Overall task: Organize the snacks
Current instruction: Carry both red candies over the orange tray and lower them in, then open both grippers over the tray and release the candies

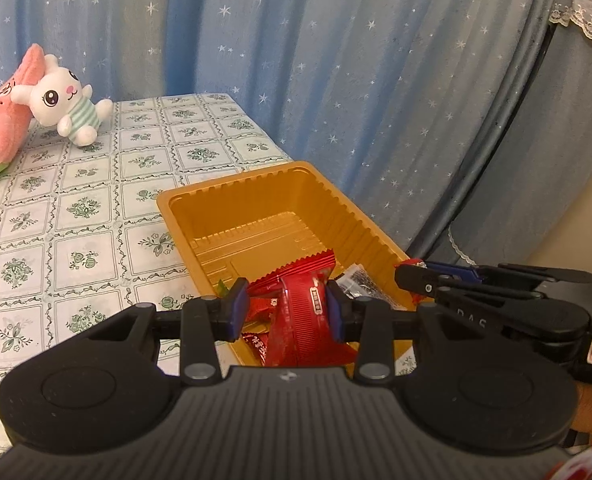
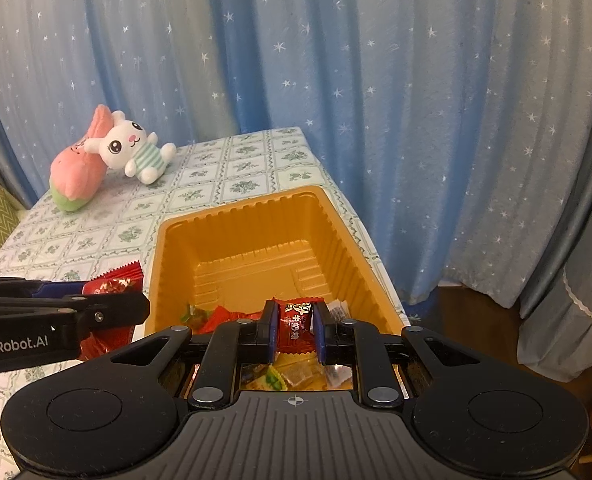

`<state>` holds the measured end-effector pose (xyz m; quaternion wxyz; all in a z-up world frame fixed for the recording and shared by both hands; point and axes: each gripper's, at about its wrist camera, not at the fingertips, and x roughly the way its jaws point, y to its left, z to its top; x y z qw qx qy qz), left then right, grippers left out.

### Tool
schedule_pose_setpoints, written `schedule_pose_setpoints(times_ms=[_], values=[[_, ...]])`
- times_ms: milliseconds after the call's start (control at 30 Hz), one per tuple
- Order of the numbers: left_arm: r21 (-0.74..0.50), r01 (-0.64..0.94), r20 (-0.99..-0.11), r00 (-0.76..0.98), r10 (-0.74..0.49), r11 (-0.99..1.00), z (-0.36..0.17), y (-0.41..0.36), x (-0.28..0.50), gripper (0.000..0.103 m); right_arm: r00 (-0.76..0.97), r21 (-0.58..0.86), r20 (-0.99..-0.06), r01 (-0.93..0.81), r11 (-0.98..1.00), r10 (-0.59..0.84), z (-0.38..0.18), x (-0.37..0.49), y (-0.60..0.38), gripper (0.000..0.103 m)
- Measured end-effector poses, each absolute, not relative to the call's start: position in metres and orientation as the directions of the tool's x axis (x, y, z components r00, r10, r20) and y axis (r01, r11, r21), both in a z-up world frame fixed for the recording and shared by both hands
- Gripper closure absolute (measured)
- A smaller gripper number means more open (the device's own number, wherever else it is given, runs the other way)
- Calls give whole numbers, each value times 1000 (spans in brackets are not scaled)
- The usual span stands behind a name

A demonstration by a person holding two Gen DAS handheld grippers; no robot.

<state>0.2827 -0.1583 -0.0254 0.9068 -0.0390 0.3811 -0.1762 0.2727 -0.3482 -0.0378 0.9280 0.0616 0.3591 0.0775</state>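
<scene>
Drop-off step: the left gripper pinches a red snack packet, the right gripper a smaller red candy (both low-centre), above the gold tray; next, release.

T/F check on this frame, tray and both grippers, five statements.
1. The left gripper holds a red snack packet. True.
2. The right gripper is empty. False: it is shut on a small red candy packet.
3. The gold tray is full to the rim. False: snacks lie only at its near end.
4. A white bunny plush lies on the table's far side. True.
5. The tablecloth is plain red. False: white with green floral squares.
</scene>
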Motion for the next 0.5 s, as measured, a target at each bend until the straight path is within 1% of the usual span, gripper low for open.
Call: schedule_pose_setpoints(times_ms=[500], values=[[-192,256,-703,637,-315,947,-44,-161,339,67,715,171,-673,-103,980,192,-51,322,-353,84]])
